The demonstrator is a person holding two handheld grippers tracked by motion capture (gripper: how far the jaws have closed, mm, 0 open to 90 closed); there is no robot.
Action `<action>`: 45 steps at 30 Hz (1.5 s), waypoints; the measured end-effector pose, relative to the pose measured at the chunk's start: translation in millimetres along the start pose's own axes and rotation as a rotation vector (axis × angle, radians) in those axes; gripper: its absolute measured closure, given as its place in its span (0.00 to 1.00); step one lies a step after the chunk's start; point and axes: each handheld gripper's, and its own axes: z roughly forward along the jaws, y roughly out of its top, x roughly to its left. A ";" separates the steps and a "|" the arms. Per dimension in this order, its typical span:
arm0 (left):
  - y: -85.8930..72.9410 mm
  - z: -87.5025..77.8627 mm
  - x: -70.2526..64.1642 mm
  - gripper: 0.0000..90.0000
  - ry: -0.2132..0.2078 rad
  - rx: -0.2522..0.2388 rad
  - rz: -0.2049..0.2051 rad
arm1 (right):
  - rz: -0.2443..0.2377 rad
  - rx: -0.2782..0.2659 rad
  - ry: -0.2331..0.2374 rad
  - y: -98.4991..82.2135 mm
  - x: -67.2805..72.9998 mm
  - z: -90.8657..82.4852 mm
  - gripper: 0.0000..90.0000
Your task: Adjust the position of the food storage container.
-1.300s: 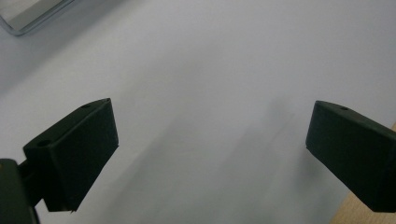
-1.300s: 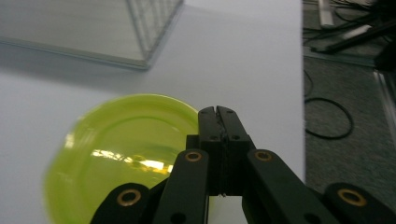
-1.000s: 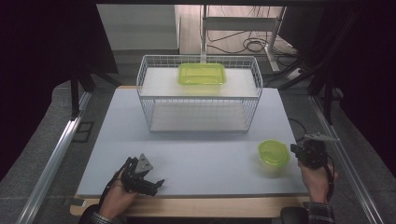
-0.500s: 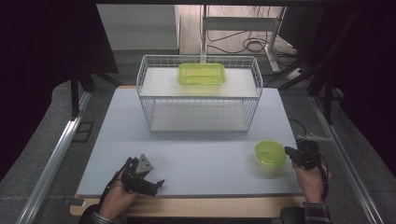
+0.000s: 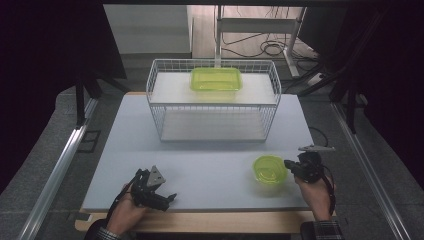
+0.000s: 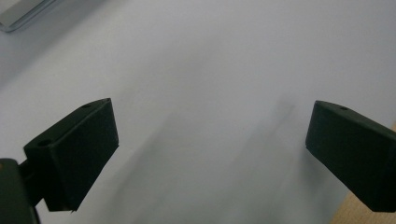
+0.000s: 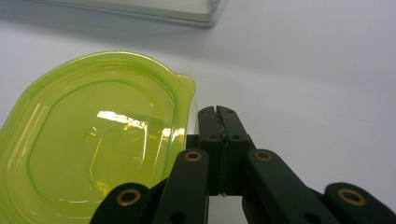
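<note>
The right gripper (image 5: 292, 165) is sitting with jaws pressed together, empty, just beside the round green container (image 5: 269, 169) on the desk (image 5: 210, 175). The left gripper (image 5: 162, 192) is resting near the desk's front edge, jaws spread wide around nothing.

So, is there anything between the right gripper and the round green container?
No. The right gripper, jaws shut, is right beside the round green container at its rim, with bare table around them.
</note>
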 end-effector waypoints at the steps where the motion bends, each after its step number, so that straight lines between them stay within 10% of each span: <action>1: 0.0 0.1 -0.2 0.03 0.000 0.001 0.001 | 0.000 0.000 0.000 0.0 0.0 0.0 0.99; 14: -0.4 0.4 0.1 0.03 0.003 0.007 0.005 | -0.031 0.080 -0.014 -12.1 -1.3 -1.6 0.99; 45: 0.0 3.2 -1.9 0.03 0.003 0.025 0.023 | -0.086 0.133 0.266 -0.7 61.4 42.9 0.99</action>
